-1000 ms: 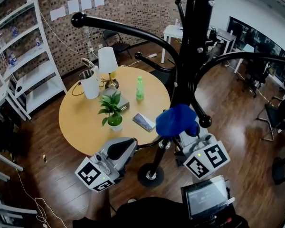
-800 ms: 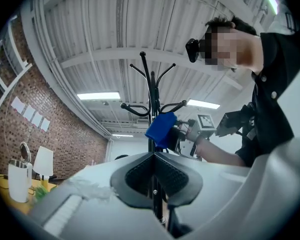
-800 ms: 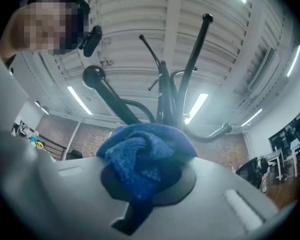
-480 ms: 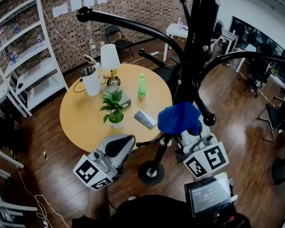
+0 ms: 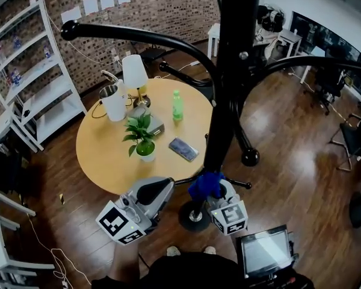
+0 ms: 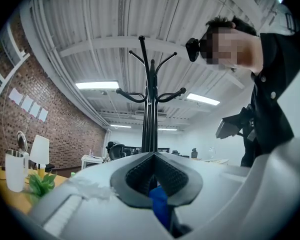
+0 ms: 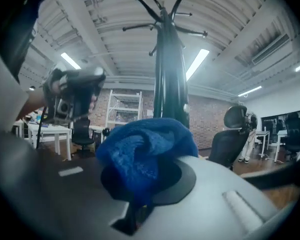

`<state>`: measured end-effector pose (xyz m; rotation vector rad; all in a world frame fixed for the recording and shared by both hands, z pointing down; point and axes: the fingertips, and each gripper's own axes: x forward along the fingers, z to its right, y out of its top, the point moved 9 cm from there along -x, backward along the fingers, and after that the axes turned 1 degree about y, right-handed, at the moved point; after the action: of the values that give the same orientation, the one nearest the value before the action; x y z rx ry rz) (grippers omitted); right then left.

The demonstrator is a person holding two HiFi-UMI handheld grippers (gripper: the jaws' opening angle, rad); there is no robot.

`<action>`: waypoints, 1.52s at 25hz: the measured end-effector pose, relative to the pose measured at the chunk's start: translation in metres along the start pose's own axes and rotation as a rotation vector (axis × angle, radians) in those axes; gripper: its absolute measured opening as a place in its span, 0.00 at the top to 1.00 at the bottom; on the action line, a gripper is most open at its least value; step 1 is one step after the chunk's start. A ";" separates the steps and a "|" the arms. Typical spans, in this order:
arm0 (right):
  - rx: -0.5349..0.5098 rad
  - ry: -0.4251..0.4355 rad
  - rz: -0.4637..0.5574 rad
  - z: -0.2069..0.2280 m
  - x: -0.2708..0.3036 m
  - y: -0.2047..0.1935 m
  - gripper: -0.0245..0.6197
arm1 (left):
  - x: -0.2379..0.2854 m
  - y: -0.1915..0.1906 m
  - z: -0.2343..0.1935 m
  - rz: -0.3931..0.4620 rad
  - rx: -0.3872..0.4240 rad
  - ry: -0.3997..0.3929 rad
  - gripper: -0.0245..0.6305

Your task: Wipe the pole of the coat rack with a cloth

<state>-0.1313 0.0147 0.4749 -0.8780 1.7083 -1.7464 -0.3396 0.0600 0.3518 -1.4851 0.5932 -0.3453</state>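
Right gripper pinches blue cloth against pole low near base, left gripper pressed together, idle; wiping looks underway, more passes likely left.

Surfaces and finishes
The black pole looks smooth and glossy, the blue cloth fuzzy and matt, the table pale smooth wood, the floor dark shiny wood.

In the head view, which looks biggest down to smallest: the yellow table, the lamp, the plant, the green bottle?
1. Yellow table, far the biggest.
2. Lamp and plant look about alike; I won't rank them.
3. Green bottle, the smallest.
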 end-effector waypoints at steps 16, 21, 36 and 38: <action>0.102 0.012 0.154 0.005 -0.009 0.083 0.93 | -0.002 0.003 -0.001 0.014 0.012 0.009 0.97; 0.080 0.057 0.320 0.011 -0.015 0.161 0.93 | 0.000 0.005 -0.004 0.044 0.020 0.000 0.97; -0.020 0.046 0.505 0.017 -0.029 0.232 0.93 | -0.004 0.016 -0.002 0.080 0.041 0.001 0.97; 0.015 0.054 0.465 0.018 -0.025 0.209 0.93 | -0.003 0.013 -0.003 0.073 0.038 -0.006 0.97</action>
<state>-0.1148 0.0115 0.2638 -0.3844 1.7578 -1.4733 -0.3453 0.0603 0.3396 -1.4238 0.6313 -0.2943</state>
